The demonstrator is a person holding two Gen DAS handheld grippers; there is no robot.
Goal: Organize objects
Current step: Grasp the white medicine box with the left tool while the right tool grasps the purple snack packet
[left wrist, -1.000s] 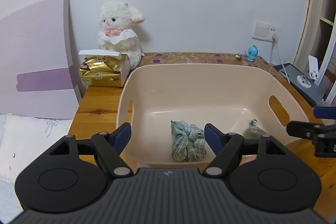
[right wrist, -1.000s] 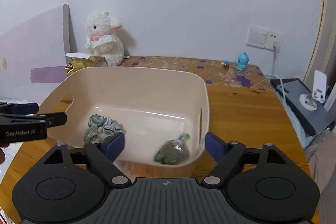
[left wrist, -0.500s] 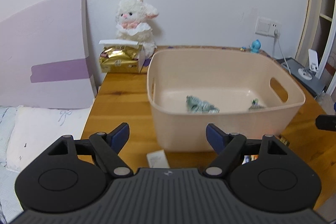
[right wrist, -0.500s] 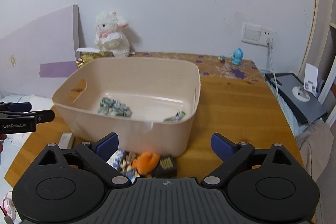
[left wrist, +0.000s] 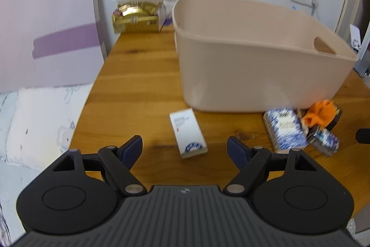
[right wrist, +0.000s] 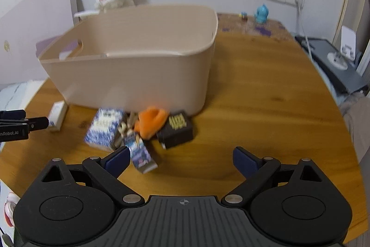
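On a wooden counter (left wrist: 138, 75), the left claw (left wrist: 185, 149) hangs spread and empty just short of a white box (left wrist: 187, 133) lying flat before the beige bin (left wrist: 254, 66). To its right sits a tight heap: a blue-patterned pack (right wrist: 104, 129), a small carton (right wrist: 141, 155), an orange cloth (right wrist: 151, 120) and a black box (right wrist: 177, 129), all near the bin's front wall. The right claw (right wrist: 181, 159), also spread and empty, hovers low beside the carton. Sorting looks barely begun. The white box, apart from the rest, seems the cleaner pick: close across its narrow sides, lift clear of the rim, then release inside. The heap wants one item at a time.
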